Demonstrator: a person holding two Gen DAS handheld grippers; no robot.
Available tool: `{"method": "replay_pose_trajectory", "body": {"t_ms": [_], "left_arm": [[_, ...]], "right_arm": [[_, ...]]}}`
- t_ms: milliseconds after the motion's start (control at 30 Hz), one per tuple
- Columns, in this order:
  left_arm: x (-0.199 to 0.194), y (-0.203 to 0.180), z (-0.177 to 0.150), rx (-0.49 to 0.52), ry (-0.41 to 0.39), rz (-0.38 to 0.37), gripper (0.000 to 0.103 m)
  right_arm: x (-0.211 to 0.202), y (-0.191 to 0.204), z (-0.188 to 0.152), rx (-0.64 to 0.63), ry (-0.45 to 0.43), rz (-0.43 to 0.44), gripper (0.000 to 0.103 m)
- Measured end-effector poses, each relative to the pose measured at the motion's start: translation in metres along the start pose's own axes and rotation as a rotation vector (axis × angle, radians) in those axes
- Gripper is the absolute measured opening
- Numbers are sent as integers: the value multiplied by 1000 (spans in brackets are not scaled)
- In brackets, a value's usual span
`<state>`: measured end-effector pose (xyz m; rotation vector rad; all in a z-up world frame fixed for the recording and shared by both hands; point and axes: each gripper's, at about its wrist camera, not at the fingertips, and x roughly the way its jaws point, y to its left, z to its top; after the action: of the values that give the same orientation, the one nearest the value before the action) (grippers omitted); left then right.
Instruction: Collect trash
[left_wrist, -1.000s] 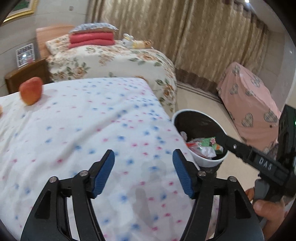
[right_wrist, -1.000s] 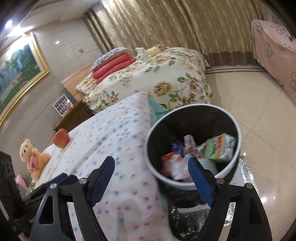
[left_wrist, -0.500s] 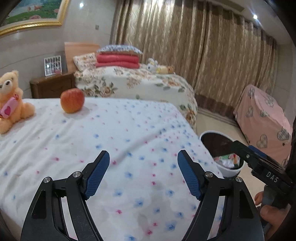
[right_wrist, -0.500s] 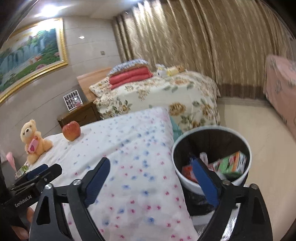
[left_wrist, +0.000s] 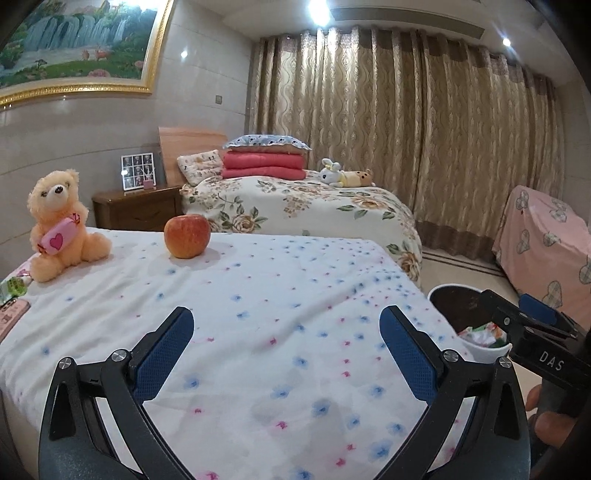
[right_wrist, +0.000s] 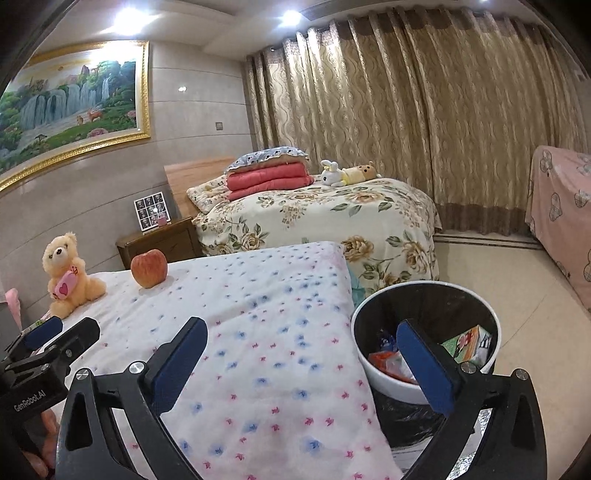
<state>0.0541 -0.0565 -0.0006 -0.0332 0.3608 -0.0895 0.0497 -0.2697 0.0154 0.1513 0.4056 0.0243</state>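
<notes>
Both grippers empty, fingers spread wide. Left gripper hangs over the white bedspread with blue and pink flower print; right gripper sits over the bed's right edge, its right finger overlapping the round white bin with black liner in lower right of frame.

Bin already holds wrappers and a green carton.

Remaining trash, my read: a green-and-white crumpled wrapper at the far left edge of the left wrist frame, just beside the orange plush bear's foot. A pink flat item lies just below it; can't tell if it is trash.

Key relation: wrapper lies left and ahead of the left fingers, bin well apart on the opposite side. Left gripper is clearly nearer. Wrapper's long axis not readable, cropped by the frame edge.

Red apple sits mid-bed, likely not a target.
</notes>
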Motion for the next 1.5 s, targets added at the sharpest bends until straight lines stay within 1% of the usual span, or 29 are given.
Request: {"method": "replay_pose_trajectory", "body": {"t_ms": [133,500,1500], "left_arm": [[-2,-3,-3,27,-13,22,103],[-9,2,-4,29,-33,54,103],[-11,6,-4,19,-31,63,103]], "right_arm": [[-2,3,-5,-11,-9,2,103],[-3,12,-8,-41,-20,12,103],[-4,16,-9,-40,-13,26,103]]}}
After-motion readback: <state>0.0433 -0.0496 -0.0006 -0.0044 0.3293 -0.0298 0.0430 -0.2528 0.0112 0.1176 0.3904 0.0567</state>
